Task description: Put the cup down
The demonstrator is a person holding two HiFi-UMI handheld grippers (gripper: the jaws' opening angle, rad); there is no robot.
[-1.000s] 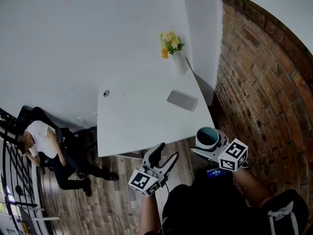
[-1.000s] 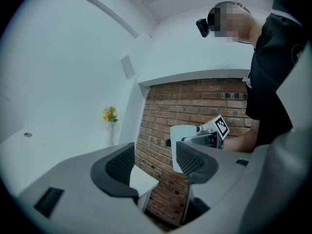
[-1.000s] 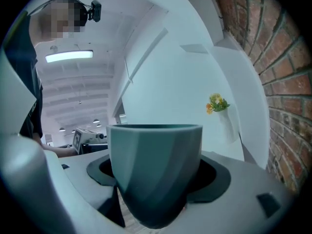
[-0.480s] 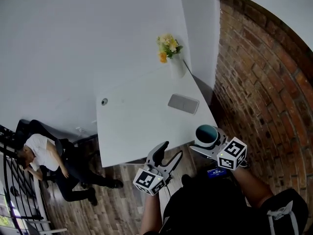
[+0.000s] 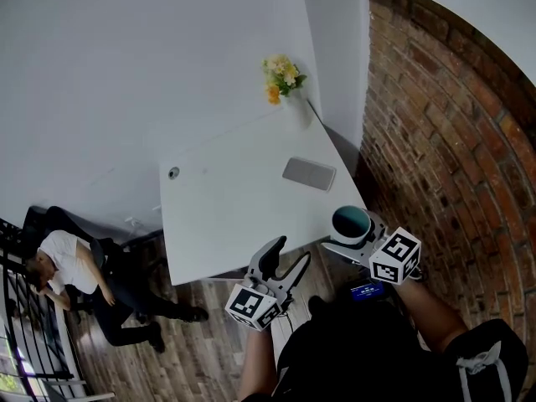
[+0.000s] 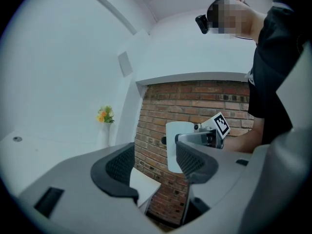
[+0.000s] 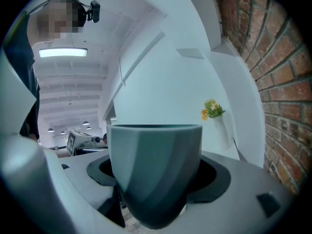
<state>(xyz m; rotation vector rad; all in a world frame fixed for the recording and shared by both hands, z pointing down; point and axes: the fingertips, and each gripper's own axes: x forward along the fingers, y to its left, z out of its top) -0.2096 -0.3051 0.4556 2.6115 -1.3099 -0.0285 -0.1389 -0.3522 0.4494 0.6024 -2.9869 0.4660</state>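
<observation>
I find my right gripper [image 5: 354, 235] clamped on the upright teal cup [image 5: 352, 221] at the white table's [image 5: 234, 216] near corner, right of centre frame, with bare tabletop lying up-left; my left gripper [image 5: 290, 251] stands open and empty.

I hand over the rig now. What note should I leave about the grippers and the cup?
Right gripper: shut on the cup, upright, in the air by the near right corner of the table.
Left gripper: open, empty, off the table's near edge.
Done: cup is in the grip.
Left: set it on a bare part of the table, clear of the flat grey object, then open the jaws.
</observation>
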